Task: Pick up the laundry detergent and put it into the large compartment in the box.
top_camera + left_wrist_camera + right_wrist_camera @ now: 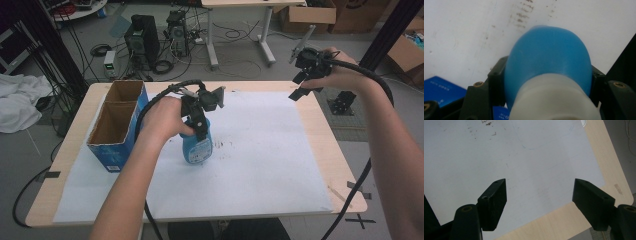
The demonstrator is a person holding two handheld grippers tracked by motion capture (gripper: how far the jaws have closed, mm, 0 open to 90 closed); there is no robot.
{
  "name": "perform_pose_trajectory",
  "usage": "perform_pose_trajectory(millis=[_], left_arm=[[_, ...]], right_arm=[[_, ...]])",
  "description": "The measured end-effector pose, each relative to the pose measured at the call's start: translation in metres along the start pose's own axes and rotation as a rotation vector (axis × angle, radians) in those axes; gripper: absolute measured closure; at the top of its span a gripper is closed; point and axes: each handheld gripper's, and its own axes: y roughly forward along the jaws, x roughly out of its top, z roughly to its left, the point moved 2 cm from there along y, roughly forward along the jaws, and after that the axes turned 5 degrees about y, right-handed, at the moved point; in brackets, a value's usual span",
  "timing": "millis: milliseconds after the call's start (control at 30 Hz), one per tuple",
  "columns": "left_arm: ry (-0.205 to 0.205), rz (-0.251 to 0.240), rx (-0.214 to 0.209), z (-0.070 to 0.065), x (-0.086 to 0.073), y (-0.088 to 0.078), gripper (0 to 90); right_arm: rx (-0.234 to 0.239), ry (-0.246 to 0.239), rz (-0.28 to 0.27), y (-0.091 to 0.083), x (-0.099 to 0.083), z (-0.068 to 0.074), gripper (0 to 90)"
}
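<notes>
The left gripper (200, 127) pinches the upright blue bottle (197, 147) just right of the box (116, 125), while the right gripper (306, 75), jaws spread, hangs well apart beyond it.

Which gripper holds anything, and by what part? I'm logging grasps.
The left gripper clamps the blue plastic bottle just below its white cap; the right gripper holds nothing.

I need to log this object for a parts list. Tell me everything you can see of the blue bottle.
The blue bottle looks like smooth, glossy plastic with a rounded body, a pale whitish collar near its top and a label with small print on its side. It stands roughly upright on the white sheet, right of the cardboard box. The left gripper is clamped around its upper part, jaws on both sides.
</notes>
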Motion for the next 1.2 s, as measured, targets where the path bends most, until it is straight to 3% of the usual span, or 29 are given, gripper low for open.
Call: perform_pose_trajectory(millis=[300,433,533,667,833,967,1200], left_arm=[[-0.153,0.022,0.017,0.011,-0.013,-0.049,37.8],[-0.268,0.003,0.022,0.02,-0.024,-0.071,37.8],[-0.364,-0.023,0.052,0.029,-0.034,-0.088,37.8],[-0.513,-0.033,0.067,0.043,-0.054,-0.107,37.8],[-0.647,-0.043,0.082,0.058,-0.077,-0.124,37.9],[-0.743,-0.058,0.095,0.068,-0.097,-0.134,37.9],[-0.863,-0.07,0.115,0.081,-0.136,-0.148,37.9]], right_arm=[[-0.001,-0.004,-0.003,-0.001,0.001,0.002,27.8],[0.002,-0.001,-0.007,0.0,0.001,0.001,27.7],[0.007,-0.004,-0.018,0.0,0.0,0.0,27.7],[0.007,0.003,-0.014,0.0,0.0,0.0,27.8],[0.004,-0.001,-0.014,-0.001,0.0,0.0,27.7],[0.003,-0.002,-0.008,0.0,0.0,0.0,27.8],[0.003,0.001,-0.001,0.002,-0.003,-0.002,27.8]])
